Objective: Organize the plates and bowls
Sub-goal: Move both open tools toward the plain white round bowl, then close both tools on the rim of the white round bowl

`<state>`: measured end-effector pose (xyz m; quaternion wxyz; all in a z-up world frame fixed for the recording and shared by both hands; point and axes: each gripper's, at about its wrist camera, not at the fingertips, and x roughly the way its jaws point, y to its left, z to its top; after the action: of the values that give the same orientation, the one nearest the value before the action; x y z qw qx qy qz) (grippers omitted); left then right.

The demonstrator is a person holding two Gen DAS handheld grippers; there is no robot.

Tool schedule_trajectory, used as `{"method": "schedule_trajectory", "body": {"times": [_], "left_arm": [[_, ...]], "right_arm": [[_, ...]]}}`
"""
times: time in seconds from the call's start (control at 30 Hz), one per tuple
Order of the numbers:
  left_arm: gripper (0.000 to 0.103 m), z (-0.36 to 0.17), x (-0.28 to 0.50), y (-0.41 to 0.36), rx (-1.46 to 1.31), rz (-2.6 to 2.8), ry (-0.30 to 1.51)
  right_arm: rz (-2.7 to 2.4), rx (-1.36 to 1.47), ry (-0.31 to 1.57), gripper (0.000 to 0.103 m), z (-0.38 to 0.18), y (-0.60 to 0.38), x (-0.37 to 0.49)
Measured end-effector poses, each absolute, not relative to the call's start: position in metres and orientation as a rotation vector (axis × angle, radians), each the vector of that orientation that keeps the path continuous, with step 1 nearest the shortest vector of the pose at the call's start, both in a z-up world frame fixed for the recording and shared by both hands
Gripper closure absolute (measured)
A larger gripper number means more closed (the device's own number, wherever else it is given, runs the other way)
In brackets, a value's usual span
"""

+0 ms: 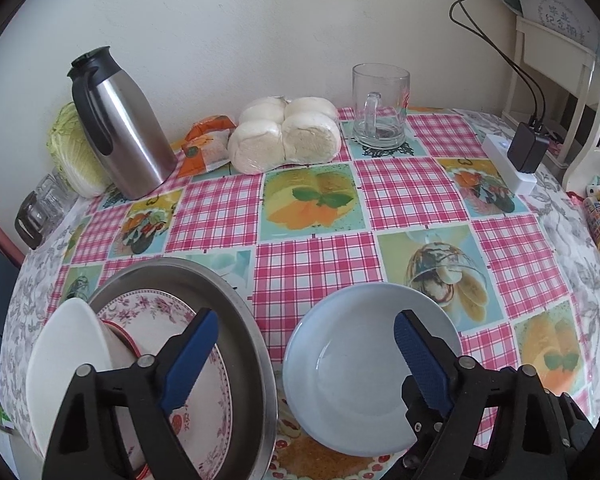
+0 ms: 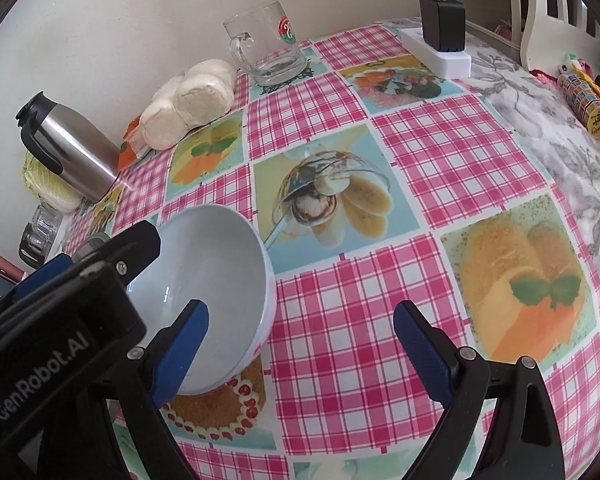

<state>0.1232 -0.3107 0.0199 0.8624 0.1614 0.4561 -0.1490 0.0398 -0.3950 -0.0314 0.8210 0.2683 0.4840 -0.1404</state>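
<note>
Two fisheye cameras look out from the handheld tools, each facing forward and steeply down along its own pair of blue-padded fingers, low and close over a table (image 1: 308, 216) with a pink checked cloth.

The left wrist view faces the far wall, with a steel flask (image 1: 116, 124) at back left and a glass mug (image 1: 380, 108) at back right.

The right wrist view sits further right and is turned slightly, so the table edge curves away on its right side.

Both views share the pale blue bowl (image 1: 364, 368) (image 2: 216, 292), the mug (image 2: 266, 44), the flask (image 2: 68, 148) and the white power strip (image 1: 508, 164) (image 2: 436, 52).

The left gripper (image 2: 60, 312) shows in the right view's lower left corner.
</note>
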Motion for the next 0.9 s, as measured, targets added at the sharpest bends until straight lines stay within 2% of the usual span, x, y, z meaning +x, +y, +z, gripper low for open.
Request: {"method": "schedule_trajectory", "body": {"times": [0.13, 0.3, 0.4, 0.43, 0.47, 0.57, 0.8, 0.9], "left_arm": [[0.014, 0.0208, 0.1233, -0.3102, 0.334, -0.321, 0.953], [0.017, 0.0218, 0.1223, -0.3115, 0.322, -0.345, 0.960], [0.018, 0.0210, 0.1223, -0.3122, 0.313, -0.354, 0.969], [0.020, 0.0208, 0.1225, -0.3120, 0.305, -0.359, 0.974], [0.024, 0.0206, 0.1228, -0.3116, 0.296, -0.363, 0.979], [0.026, 0.0198, 0.1237, -0.3106, 0.273, -0.375, 0.993], [0.036, 0.0187, 0.1242, -0.3107, 0.255, -0.390, 1.009], [0.037, 0.0185, 0.1243, -0.3107, 0.253, -0.391, 1.011]], "right_arm": [[-0.298, 0.578, 1.017, 0.012, -0.0321, -0.3952, 0.0405], [-0.280, 0.594, 1.002, 0.034, -0.0321, -0.3957, 0.0415], [-0.254, 0.618, 0.982, 0.054, -0.0315, -0.3953, 0.0409], [-0.247, 0.624, 0.976, 0.064, -0.0312, -0.3953, 0.0411], [-0.244, 0.630, 0.970, 0.068, -0.0308, -0.3950, 0.0404], [-0.251, 0.623, 0.971, 0.074, -0.0313, -0.3939, 0.0400], [-0.223, 0.640, 0.971, 0.078, -0.0358, -0.3912, 0.0424], [-0.212, 0.649, 0.971, 0.082, -0.0377, -0.3913, 0.0434]]}}
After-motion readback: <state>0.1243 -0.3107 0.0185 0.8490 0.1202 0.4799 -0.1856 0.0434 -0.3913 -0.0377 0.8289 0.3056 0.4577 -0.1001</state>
